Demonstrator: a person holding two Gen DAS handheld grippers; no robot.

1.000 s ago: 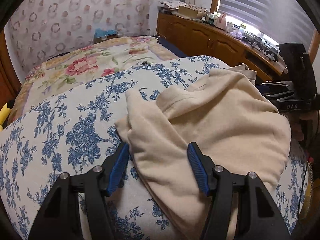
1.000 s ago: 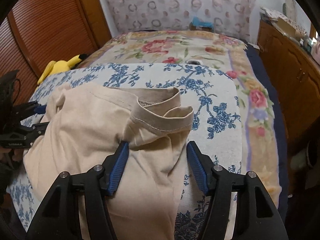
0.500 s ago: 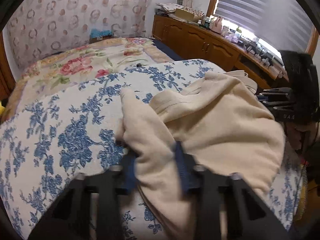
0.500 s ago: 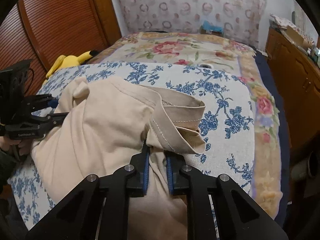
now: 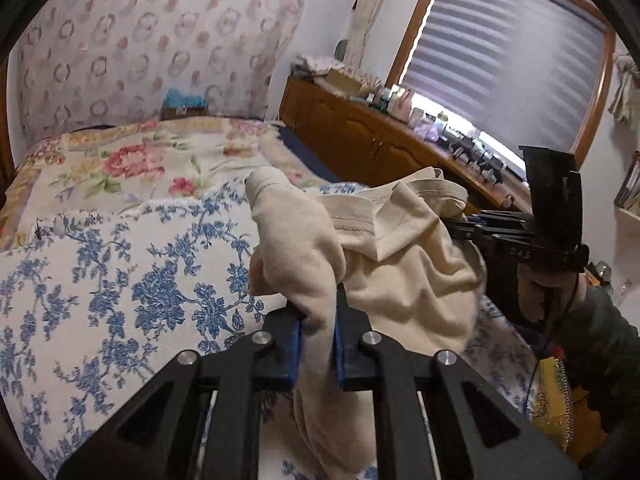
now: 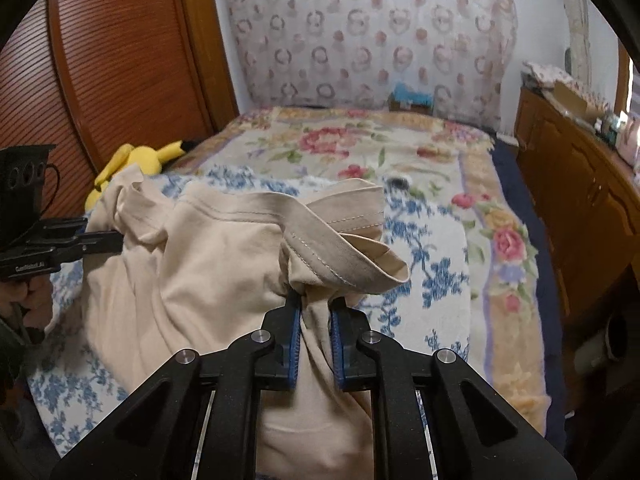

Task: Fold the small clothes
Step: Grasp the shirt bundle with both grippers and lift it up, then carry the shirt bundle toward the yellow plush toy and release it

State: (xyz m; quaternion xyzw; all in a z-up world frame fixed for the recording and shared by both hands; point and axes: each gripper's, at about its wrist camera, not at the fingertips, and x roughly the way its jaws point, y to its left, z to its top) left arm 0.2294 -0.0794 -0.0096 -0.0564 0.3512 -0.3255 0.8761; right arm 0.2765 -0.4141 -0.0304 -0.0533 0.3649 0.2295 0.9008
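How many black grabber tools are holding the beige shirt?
2. The left tool pinches one side of the beige shirt, and the right tool pinches the other side near the hem band. No others show.

The beige cotton-like garment (image 5: 404, 280) in my tongs looks soft and matt, with a stitched hem band, and it lies over a white blanket with blue flowers (image 5: 120, 280) that looks nubby and towel-like. My left gripper (image 5: 317, 344) and right gripper (image 6: 314, 344) are matt black plastic with ribbed blue rubbery pads (image 6: 295, 344) and shiny metal pins. The brown wooden cabinet (image 6: 580, 200) shows a smooth, slightly glossy varnish, and the yellow plush toy (image 6: 136, 160) looks fuzzy.
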